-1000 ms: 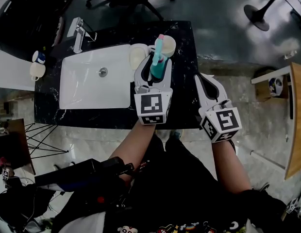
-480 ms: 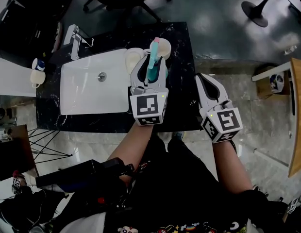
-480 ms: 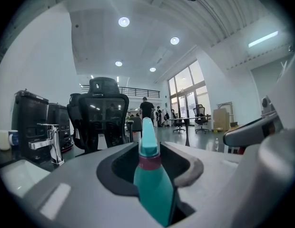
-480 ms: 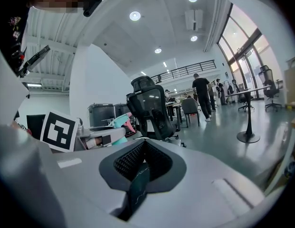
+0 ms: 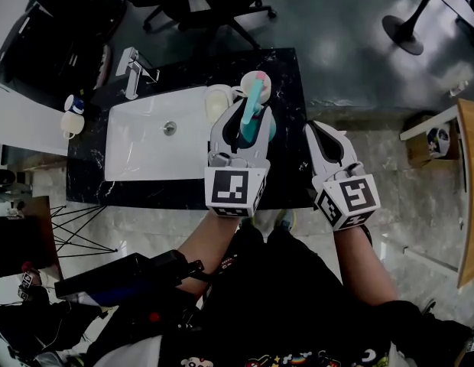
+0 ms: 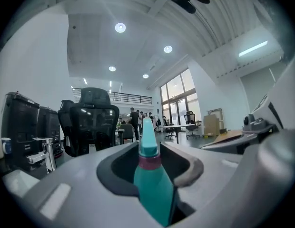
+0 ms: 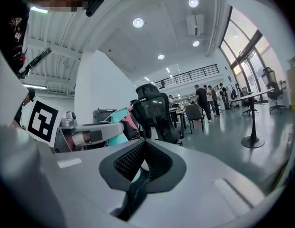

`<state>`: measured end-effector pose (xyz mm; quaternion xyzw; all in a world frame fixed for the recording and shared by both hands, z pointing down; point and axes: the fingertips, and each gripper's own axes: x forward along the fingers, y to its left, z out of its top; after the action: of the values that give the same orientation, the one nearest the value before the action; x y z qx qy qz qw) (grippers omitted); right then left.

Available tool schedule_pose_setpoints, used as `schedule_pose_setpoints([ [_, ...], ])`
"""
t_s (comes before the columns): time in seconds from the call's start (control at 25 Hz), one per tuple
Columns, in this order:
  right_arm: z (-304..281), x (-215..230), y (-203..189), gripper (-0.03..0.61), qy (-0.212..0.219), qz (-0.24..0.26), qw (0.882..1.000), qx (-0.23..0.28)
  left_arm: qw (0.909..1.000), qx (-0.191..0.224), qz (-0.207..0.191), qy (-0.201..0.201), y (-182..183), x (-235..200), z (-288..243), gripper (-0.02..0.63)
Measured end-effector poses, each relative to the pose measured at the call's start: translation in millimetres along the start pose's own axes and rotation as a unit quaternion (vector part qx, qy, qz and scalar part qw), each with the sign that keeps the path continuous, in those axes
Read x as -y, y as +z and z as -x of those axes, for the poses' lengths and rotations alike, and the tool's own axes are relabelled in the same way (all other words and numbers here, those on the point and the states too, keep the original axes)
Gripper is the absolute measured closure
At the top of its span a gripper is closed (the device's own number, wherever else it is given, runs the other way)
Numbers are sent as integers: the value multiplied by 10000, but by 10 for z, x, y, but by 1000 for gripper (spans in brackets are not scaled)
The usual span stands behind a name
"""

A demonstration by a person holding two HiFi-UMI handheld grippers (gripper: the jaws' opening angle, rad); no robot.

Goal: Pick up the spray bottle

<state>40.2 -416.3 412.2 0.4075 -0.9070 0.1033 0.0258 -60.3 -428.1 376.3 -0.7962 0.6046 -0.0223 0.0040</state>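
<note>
The teal spray bottle (image 5: 253,112) with a pink band under its nozzle stands upright between the jaws of my left gripper (image 5: 243,119), which is shut on it over the black counter's right part. In the left gripper view the spray bottle (image 6: 148,184) rises out of the left gripper (image 6: 152,167), nozzle up. My right gripper (image 5: 319,132) hovers to the right of the bottle by the counter's right edge, shut with nothing in it. In the right gripper view the right gripper (image 7: 142,161) has its ridged pads pressed together, and the spray bottle (image 7: 115,121) shows at its left.
A white sink (image 5: 137,155) with a faucet (image 5: 134,69) fills the left of the black marble counter (image 5: 287,75). A cream cup (image 5: 217,102) and another cup (image 5: 248,78) stand just beyond the bottle. An office chair (image 5: 210,6) stands behind the counter.
The left gripper keeps its hold on the spray bottle and has shifted only slightly. The right gripper stays where it was, shut.
</note>
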Motion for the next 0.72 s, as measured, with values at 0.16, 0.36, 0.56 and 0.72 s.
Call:
schedule_pose_setpoints([
  [0.16, 119, -111, 129, 554, 112, 36, 9998, 151, 9998, 97, 65, -174, 212, 151, 227, 465],
  [0.36, 345, -256, 285, 555, 218, 146, 9989, 380, 9992, 246, -47, -314, 413, 336, 529, 465],
  [0.56, 591, -381, 398, 555, 241, 245, 9980, 533, 9993, 137, -10, -359, 389, 500, 742, 465],
  [0.72, 668, -382, 359, 557, 151, 301, 9986, 404, 9993, -173, -51, -335, 270, 539, 823, 465],
])
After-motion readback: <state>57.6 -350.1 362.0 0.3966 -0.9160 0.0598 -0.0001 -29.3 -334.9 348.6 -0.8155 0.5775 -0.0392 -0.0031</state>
